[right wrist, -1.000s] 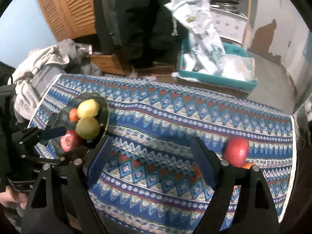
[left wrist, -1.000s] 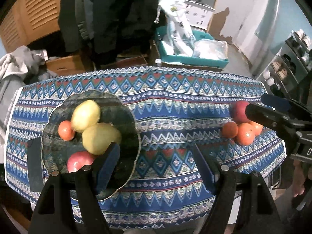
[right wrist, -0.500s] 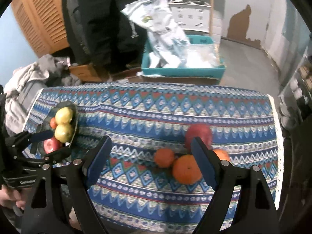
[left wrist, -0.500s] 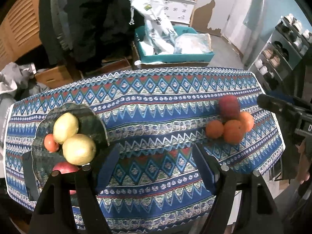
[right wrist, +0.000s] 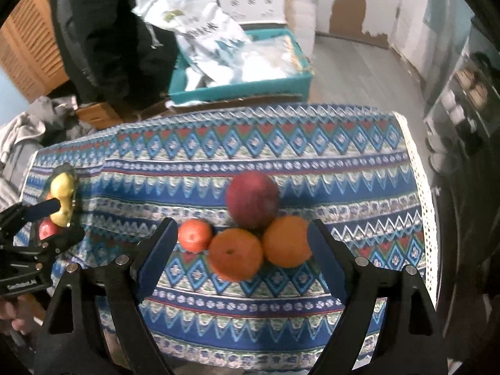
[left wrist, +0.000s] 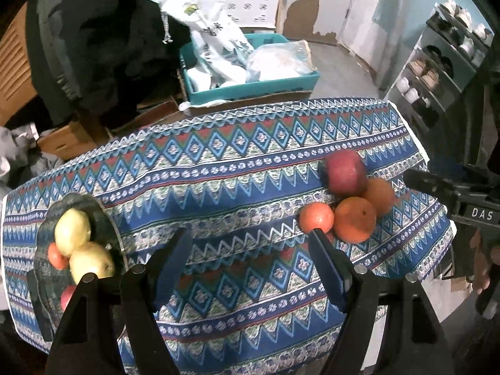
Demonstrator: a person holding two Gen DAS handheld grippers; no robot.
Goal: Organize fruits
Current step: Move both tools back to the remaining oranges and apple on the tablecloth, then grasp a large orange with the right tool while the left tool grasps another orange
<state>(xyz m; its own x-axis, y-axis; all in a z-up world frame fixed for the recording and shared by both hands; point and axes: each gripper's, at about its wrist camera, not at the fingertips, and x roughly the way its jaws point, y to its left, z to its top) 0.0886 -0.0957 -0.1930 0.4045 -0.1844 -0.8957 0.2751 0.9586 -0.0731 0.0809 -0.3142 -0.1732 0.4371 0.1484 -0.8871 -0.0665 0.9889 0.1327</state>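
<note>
A dark glass plate at the table's left end holds two yellow fruits, a small orange one and a red apple. At the right end a red apple, two oranges and a small orange-red fruit lie bunched on the patterned cloth. My left gripper hangs open over bare cloth between plate and bunch. My right gripper is open above the bunch, with the red apple and oranges showing between its fingers, untouched. The plate sits far left there.
Behind the table stand a teal crate with white bags, cardboard boxes and a heap of clothes. A shelf with cups is at the right. The cloth's right edge lies close to the fruit bunch.
Both grippers have slid right along the table. The plate has drifted to the left edge of both views, and the fruit bunch now lies between the right gripper's fingers.
</note>
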